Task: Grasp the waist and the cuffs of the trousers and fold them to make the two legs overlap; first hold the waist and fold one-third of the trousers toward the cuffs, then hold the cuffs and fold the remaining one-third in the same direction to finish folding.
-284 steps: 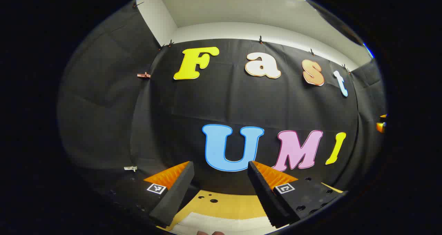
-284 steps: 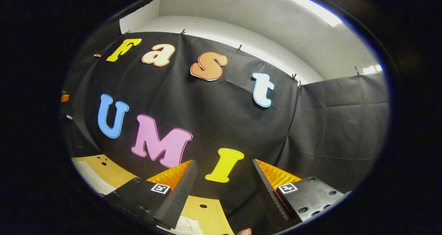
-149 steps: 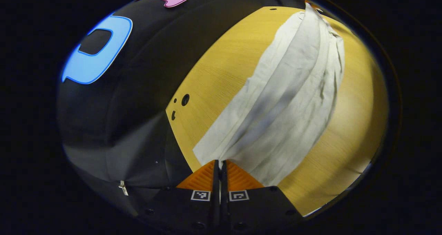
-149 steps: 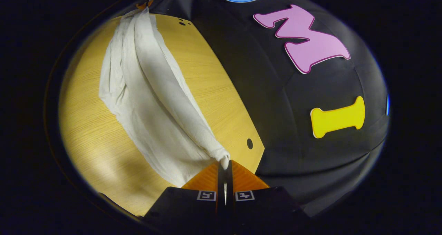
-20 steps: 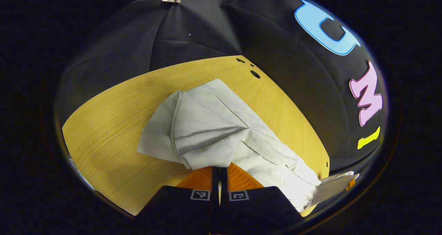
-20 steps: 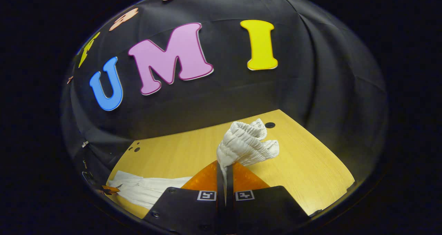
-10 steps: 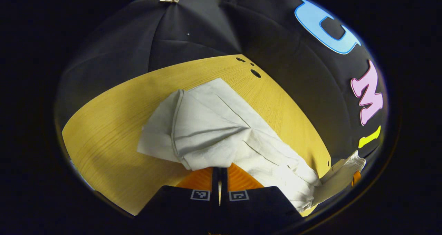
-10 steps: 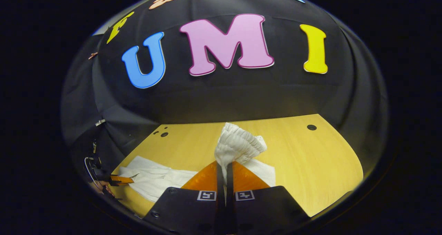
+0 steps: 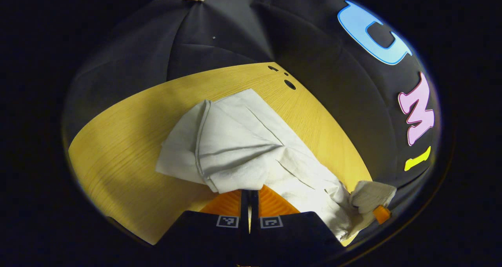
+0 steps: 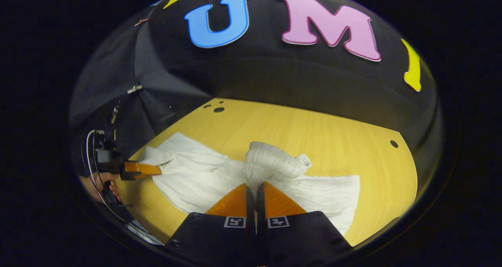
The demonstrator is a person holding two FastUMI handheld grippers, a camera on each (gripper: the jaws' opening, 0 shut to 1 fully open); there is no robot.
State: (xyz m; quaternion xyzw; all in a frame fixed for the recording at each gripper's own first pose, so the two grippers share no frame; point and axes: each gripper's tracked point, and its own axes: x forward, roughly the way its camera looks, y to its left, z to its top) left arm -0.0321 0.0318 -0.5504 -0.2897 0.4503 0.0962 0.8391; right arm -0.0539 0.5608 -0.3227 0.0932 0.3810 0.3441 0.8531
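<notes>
Lying across the wooden tabletop are the pale trousers, stretched lengthwise and partly doubled over. In the left gripper view the left claw has both fingers pressed together on a folded edge of the cloth at the cuff end, the fabric rising from the tabletop into its tips. Beyond that end the trousers run toward the far right, where the gathered waist is lifted clear of the tabletop. In the right gripper view the right claw is closed tight on that bunched elastic waist, which stands up in a ruffled lump above the flatter cloth of the trousers. Past the trousers, at their far end, the left claw shows with a hand behind it. Near the tabletop's back edge are small dark holes
</notes>
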